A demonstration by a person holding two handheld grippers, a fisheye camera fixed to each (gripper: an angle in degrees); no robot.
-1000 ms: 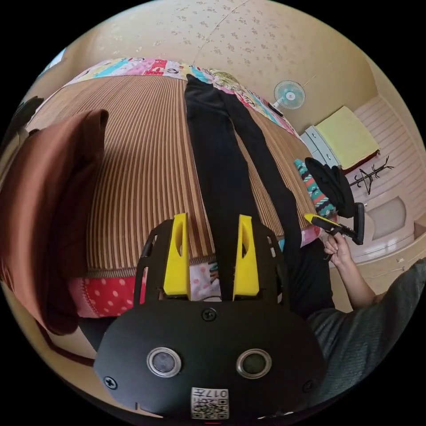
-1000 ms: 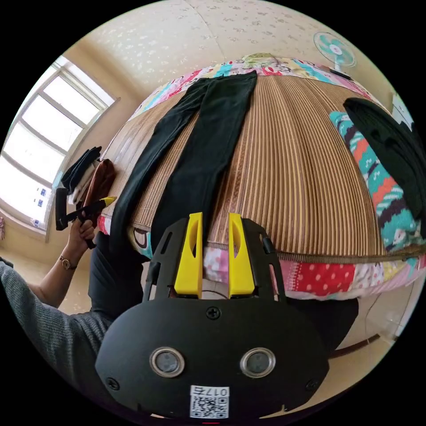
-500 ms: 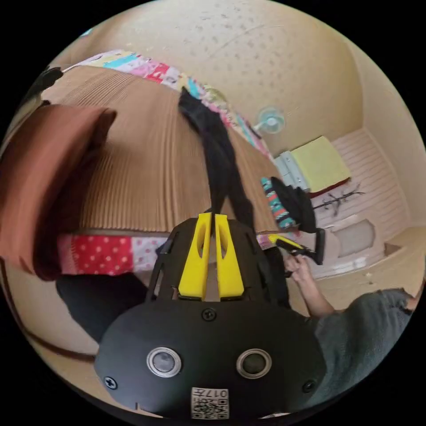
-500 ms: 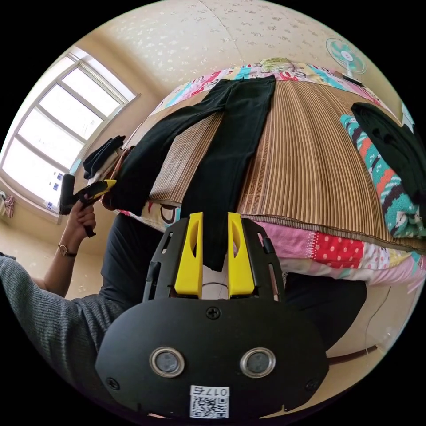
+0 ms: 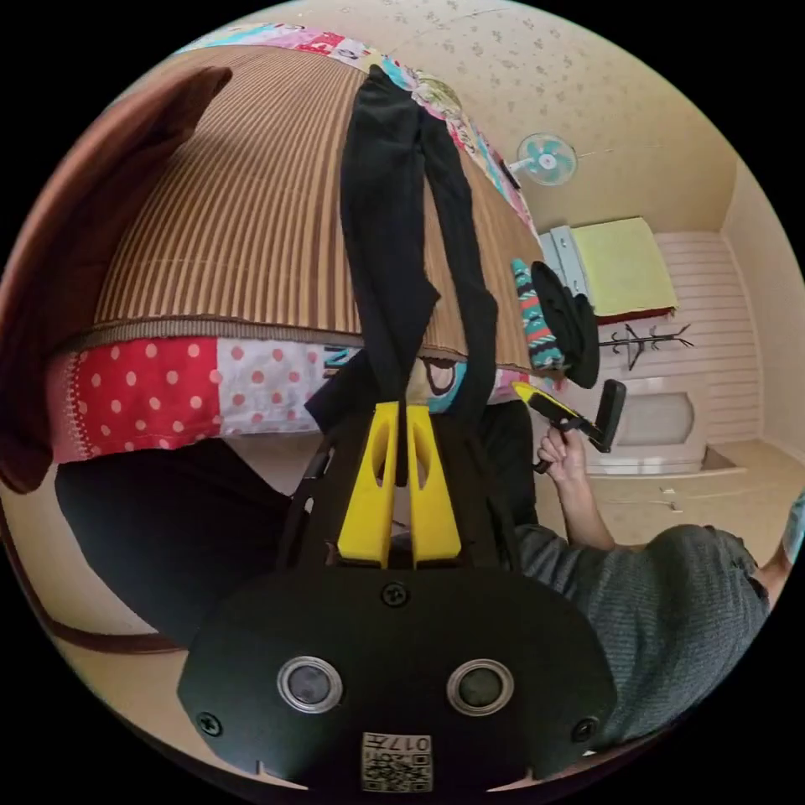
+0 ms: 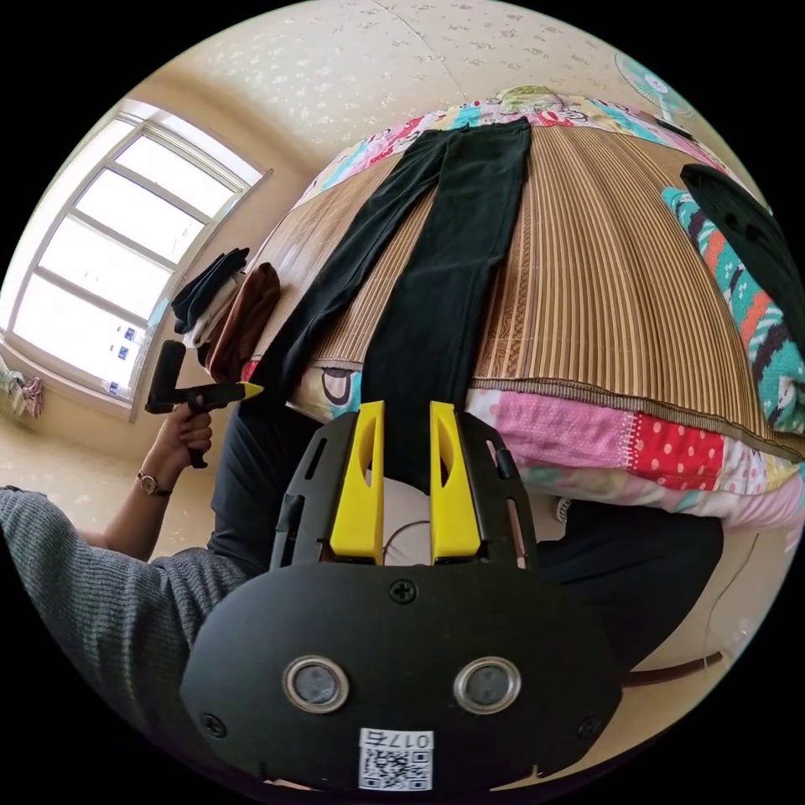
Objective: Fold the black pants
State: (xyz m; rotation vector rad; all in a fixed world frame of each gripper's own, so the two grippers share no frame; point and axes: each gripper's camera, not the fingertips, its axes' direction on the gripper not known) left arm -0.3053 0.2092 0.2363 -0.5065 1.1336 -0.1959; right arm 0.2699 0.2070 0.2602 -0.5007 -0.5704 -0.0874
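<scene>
Black pants [image 6: 453, 251] lengthwise on striped mat [image 6: 604, 285], cuffs over near edge; left gripper [image 5: 400, 415] clamping one cuff, right gripper [image 6: 401, 415] parted around other.

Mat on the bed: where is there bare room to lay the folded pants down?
One broad free patch of mat lies between the pants and the patterned cloth with a dark garment. Another lies between the pants and the brown garment, in the left gripper view. The window-side edge is crowded with stacked clothes.
</scene>
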